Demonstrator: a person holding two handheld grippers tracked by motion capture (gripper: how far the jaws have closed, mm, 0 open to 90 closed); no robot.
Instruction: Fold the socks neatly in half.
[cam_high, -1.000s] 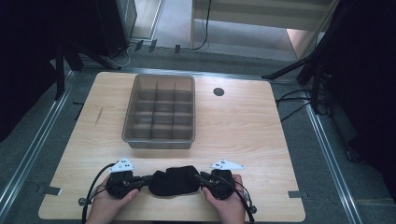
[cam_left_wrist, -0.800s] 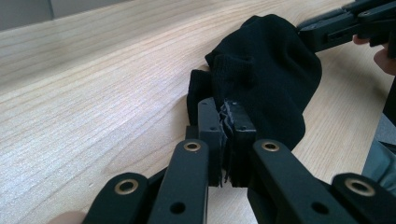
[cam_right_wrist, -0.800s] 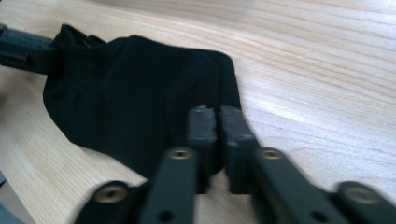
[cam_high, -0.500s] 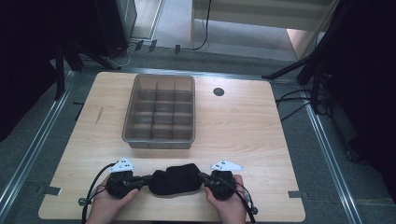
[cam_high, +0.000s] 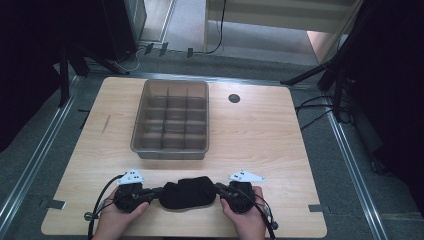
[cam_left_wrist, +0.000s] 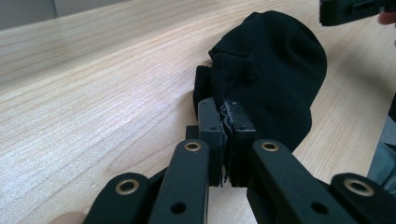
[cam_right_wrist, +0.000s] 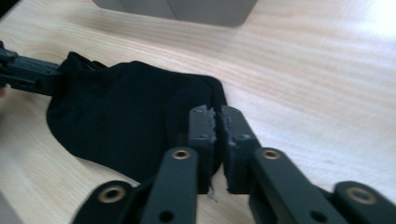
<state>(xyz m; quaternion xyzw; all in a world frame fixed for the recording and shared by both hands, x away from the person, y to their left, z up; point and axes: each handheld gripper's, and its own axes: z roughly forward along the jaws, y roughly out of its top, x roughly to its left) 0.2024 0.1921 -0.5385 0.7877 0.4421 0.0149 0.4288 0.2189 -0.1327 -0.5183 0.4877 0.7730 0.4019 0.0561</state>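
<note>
A black sock (cam_high: 187, 192) lies bunched on the wooden table (cam_high: 260, 135) near its front edge, stretched between my two grippers. My left gripper (cam_high: 158, 193) is shut on the sock's left end, and my right gripper (cam_high: 218, 190) is shut on its right end. In the left gripper view the jaws (cam_left_wrist: 226, 106) meet tightly at the sock (cam_left_wrist: 271, 70), with dark fabric pinched between them. The right gripper (cam_right_wrist: 217, 112) is likewise closed at the sock's (cam_right_wrist: 126, 112) edge. Each gripper view also catches the other gripper, the right one (cam_left_wrist: 355, 9) and the left one (cam_right_wrist: 28, 70), beyond the sock.
A grey plastic tray (cam_high: 170, 150) with several empty compartments stands in the middle of the table, just beyond the sock. A small dark round hole (cam_high: 234, 98) is at the back right. Bare wood stretches to the right of the tray. Metal rails border the table's sides.
</note>
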